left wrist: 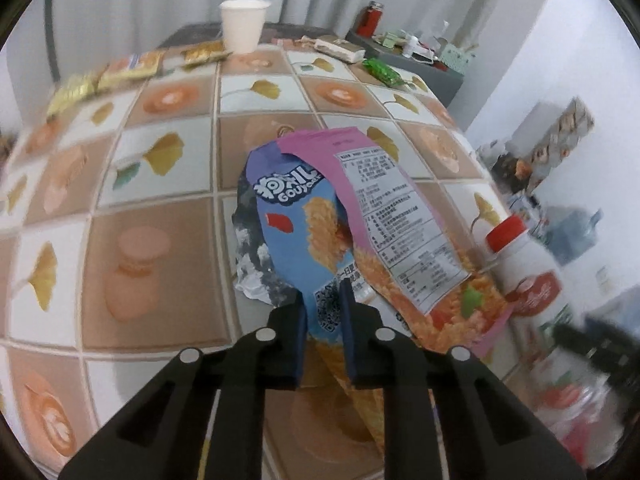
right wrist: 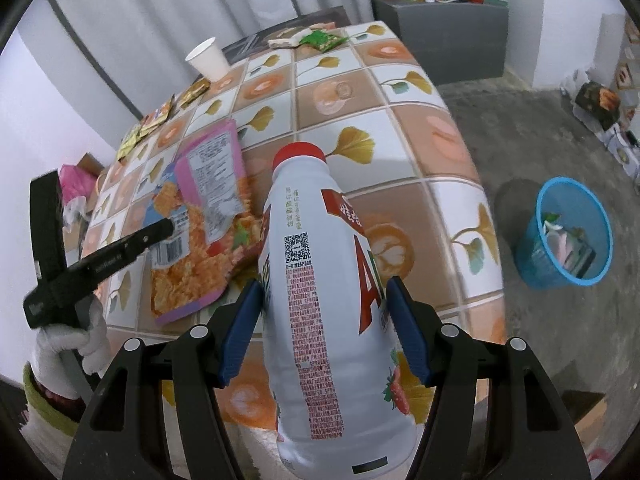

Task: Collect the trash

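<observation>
White plastic drink bottle [right wrist: 324, 280], red-capped, the largest item: held between the blue pads of the right tool [right wrist: 326, 328], which clasps its mid-body above the tiled surface [right wrist: 420, 148]; rigid and smooth, probably light if emptied, liable to slip, so the waist below the shoulder is the sound hold. Crinkled foil snack bag [left wrist: 320, 232], blue and pink, smaller: its lower edge is pinched by the nearly closed left tool [left wrist: 324, 320], the rest flopping over the surface; limp, featherweight, best taken at a flat seam. Blue mesh bin [right wrist: 564, 232] stands on the floor, well apart; paper cup [left wrist: 243, 24] and small wrappers [left wrist: 120, 72] lie at the surface's far edge.
</observation>
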Tool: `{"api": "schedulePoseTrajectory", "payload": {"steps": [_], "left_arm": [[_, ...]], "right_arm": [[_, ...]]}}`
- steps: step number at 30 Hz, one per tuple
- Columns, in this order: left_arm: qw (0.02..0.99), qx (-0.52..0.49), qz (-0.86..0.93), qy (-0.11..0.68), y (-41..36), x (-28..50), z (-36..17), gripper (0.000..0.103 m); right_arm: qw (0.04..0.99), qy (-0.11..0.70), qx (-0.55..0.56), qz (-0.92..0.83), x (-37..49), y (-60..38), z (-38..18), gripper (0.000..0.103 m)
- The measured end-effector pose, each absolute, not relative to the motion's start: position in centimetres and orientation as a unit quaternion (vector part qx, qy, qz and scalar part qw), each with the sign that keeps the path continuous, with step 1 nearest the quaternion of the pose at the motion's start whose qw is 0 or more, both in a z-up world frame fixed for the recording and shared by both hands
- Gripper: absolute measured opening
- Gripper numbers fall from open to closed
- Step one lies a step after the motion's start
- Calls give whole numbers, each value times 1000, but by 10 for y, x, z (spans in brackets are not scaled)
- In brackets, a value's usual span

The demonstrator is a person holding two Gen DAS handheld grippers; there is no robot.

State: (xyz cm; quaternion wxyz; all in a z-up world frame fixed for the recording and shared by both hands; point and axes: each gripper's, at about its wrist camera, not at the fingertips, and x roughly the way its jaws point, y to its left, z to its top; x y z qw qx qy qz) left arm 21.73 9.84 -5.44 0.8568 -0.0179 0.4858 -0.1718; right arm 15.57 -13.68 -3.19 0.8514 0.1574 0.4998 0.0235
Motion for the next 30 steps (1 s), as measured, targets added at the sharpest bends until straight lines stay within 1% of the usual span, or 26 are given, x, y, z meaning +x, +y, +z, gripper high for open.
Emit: {"api": "schedulePoseTrajectory", "payload": {"steps": [2, 6, 10, 12, 16, 19, 21, 23, 27, 29, 30], "left_arm": [[865, 27, -162, 474, 93, 214, -52, 11], [871, 106, -163, 452, 84, 210, -51, 9], [863, 190, -190, 428, 71, 194, -52, 5], [853, 234, -216, 414, 58, 180, -54, 5], [839, 251, -252, 413, 31, 163, -54, 5], [837, 222, -259, 428, 14, 166, -53, 6], [838, 185, -260, 443, 11, 172, -50, 12], [832, 128, -252, 478, 15, 183, -50, 28], [827, 19, -233, 512, 36, 192, -43, 34], [825, -49, -219, 519, 53, 190, -39, 44], [823, -79, -214, 521, 62, 189, -38, 46]], "right_arm": [[851, 496, 171, 23, 155, -146, -33, 60], [851, 488, 191, 22, 156, -166, -35, 60], [848, 484, 211, 36, 162, -182, -37, 60], [848, 482, 215, 47, 167, -187, -38, 60], [851, 478, 208, 66, 169, -187, -38, 60], [852, 476, 204, 78, 167, -186, -38, 60], [854, 474, 198, 82, 165, -185, -38, 60], [855, 473, 194, 88, 163, -185, -38, 60], [854, 471, 199, 98, 162, -188, -40, 60], [853, 471, 203, 102, 162, -190, -40, 60], [852, 471, 203, 103, 163, -191, -41, 60]]}}
